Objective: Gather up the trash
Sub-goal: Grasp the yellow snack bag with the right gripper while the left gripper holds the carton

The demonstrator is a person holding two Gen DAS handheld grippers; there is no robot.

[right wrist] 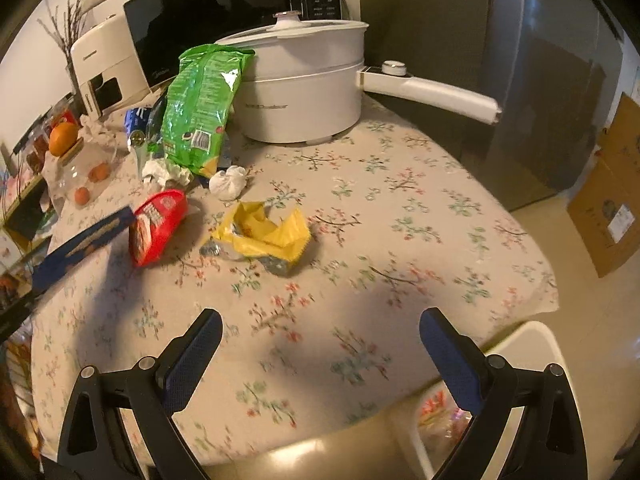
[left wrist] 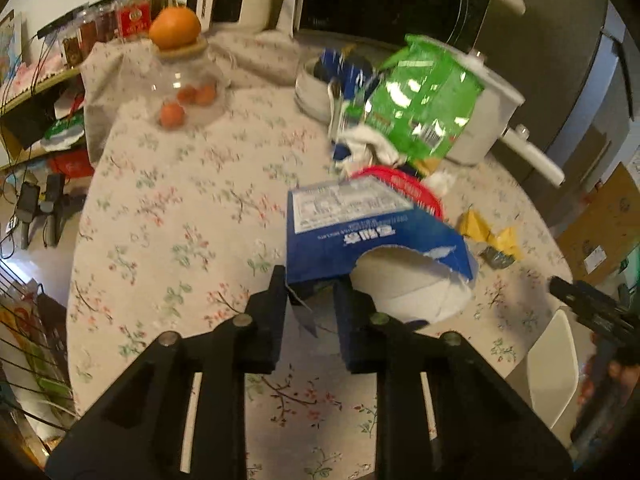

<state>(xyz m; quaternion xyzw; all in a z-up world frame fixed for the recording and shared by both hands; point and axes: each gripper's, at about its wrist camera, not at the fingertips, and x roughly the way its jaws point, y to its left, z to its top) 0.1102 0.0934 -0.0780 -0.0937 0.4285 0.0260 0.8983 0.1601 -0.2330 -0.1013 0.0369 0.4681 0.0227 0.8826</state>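
My left gripper is shut on the near edge of a torn blue cardboard box and holds it above the floral table; the box also shows in the right wrist view. Behind it lie a red wrapper, a green snack bag, crumpled white tissues and a yellow wrapper. My right gripper is open and empty over the table's near edge, apart from the yellow wrapper.
A white electric pot with a long handle stands at the back, with a microwave behind it. A glass jar holds small oranges, with one orange on its lid. A white chair stands below the table's edge.
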